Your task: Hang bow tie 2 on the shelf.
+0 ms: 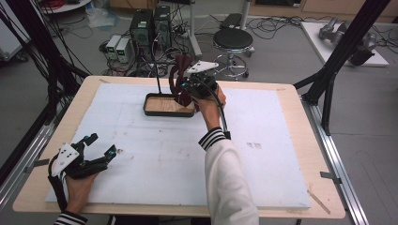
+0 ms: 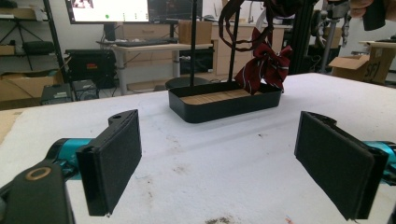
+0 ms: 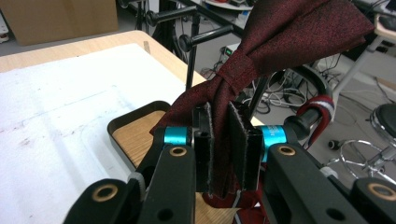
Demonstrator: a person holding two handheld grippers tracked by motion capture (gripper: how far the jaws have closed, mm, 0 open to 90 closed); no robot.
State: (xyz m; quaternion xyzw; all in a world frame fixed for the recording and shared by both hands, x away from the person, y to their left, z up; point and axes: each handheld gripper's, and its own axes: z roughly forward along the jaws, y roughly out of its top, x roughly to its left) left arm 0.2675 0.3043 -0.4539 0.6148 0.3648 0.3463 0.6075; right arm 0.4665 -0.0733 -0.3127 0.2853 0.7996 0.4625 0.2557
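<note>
White table [image 1: 263, 159] – right tongs [image 3: 220, 151] clamp dark red bow tie [image 3: 280, 42]

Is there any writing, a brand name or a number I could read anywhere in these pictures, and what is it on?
"SF1": printed on the side of a cardboard box beyond the table, seen in the left gripper view; the last character is unsure.
A dark printed mark on the white table cover: too small to read.
The monitor screen: too blurred to read.
</note>
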